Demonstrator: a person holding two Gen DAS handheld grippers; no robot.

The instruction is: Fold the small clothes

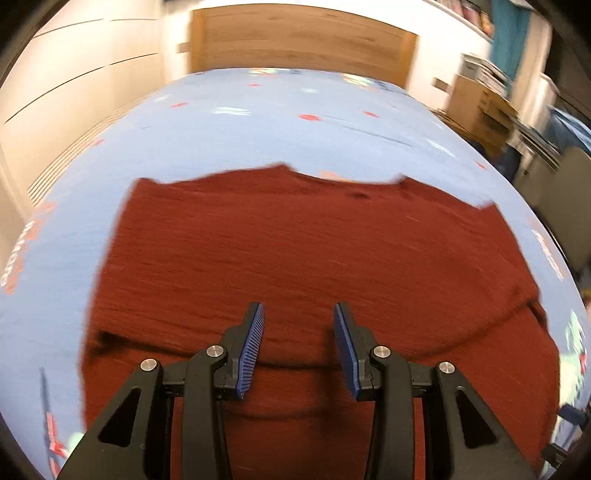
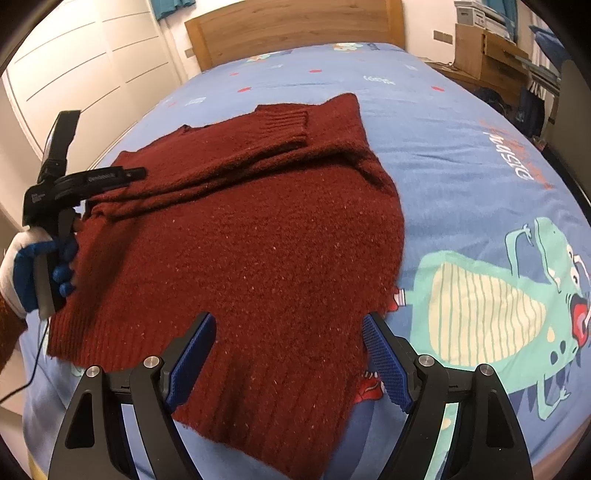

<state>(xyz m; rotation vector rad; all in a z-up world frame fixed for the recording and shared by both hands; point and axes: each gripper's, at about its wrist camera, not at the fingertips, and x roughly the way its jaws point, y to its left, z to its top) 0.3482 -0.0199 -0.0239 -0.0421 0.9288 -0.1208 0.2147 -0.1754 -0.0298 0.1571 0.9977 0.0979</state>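
A dark red knit sweater [image 2: 258,236] lies flat on the blue bed sheet [image 2: 443,122], one sleeve folded across its upper part with the ribbed cuff [image 2: 284,122] near the collar. My right gripper [image 2: 288,325] is open and empty, just above the sweater's ribbed hem at the near edge. My left gripper [image 1: 299,314] is open and empty, hovering over the sweater [image 1: 295,251]; that view is motion-blurred. The left gripper's body [image 2: 66,177], held by a gloved hand, shows at the sweater's left side in the right wrist view.
The sheet has a green dinosaur print [image 2: 498,295] to the right of the sweater. A wooden headboard [image 2: 295,26] stands at the far end. White wardrobe doors [image 2: 85,66] are on the left. Cardboard boxes and a desk [image 2: 484,48] are at the far right.
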